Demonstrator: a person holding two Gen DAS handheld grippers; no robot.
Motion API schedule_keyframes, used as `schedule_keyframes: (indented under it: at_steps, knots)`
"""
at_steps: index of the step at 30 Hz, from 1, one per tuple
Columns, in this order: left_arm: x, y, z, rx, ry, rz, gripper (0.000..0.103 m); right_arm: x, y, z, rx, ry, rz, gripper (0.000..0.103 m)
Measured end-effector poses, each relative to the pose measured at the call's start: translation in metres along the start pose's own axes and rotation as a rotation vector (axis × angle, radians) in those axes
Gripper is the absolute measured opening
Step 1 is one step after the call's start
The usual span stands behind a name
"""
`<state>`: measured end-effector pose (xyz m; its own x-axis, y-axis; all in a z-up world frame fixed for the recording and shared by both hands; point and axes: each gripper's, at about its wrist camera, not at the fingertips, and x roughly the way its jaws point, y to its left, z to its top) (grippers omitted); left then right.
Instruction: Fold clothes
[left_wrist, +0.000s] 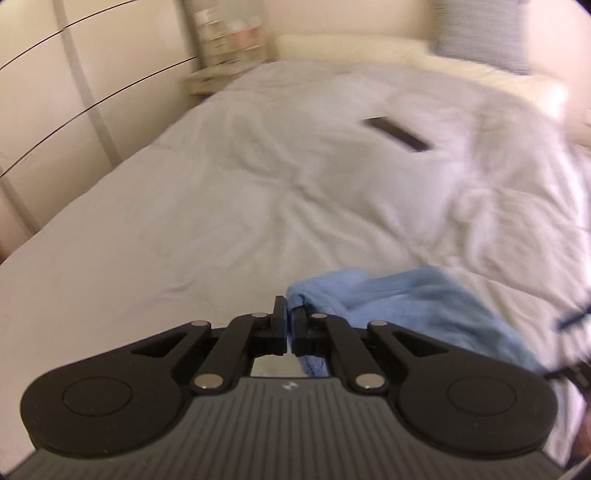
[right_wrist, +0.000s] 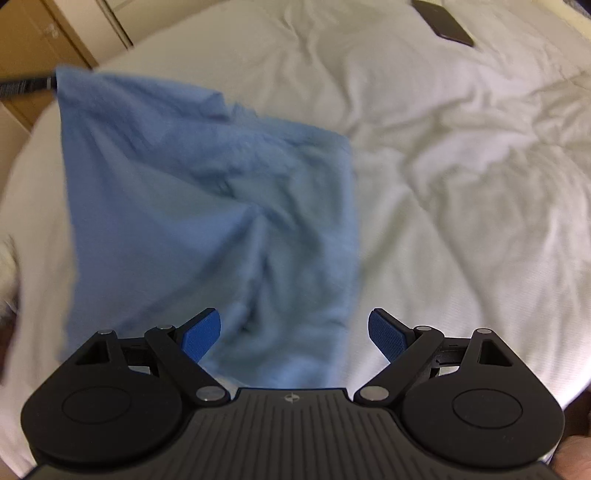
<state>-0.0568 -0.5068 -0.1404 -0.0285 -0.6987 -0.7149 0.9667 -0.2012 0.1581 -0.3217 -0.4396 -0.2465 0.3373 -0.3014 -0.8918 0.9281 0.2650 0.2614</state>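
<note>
The left gripper (left_wrist: 287, 317) is pinched on a corner of the blue cloth (right_wrist: 207, 206), which hangs lifted over the near part of the white bed (right_wrist: 461, 184). The right gripper (right_wrist: 294, 334) is spread, the cloth between its fingers. Farther off lies a dark, flat object, perhaps a phone (right_wrist: 443, 22).

A home bedroom: a bed (left_wrist: 258, 192) with a rumpled white duvet fills the view; cream pillows (left_wrist: 369, 48) lie at its head; pale wardrobe doors (left_wrist: 92, 74) line one side; a small shelf (left_wrist: 229, 40) stands in the corner.
</note>
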Motion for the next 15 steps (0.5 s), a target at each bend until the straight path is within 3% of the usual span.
schedule_keyframes:
  at_steps: [4, 8, 12, 15]
  knots:
    - [-0.025, -0.04, -0.027, 0.085, -0.029, -0.111, 0.0, -0.005, 0.014, 0.027, 0.114, -0.045, 0.143, 0.089]
    - [-0.038, -0.098, -0.076, 0.201, -0.008, -0.197, 0.0, -0.005, 0.019, 0.044, 0.24, -0.039, 0.235, 0.089]
    - [-0.05, -0.156, -0.123, 0.302, 0.015, -0.305, 0.001, 0.005, 0.016, 0.046, 0.328, 0.011, 0.259, 0.092]
    - [-0.057, -0.179, -0.142, 0.307, 0.024, -0.355, 0.001, 0.02, 0.021, 0.043, 0.286, 0.074, 0.247, 0.092]
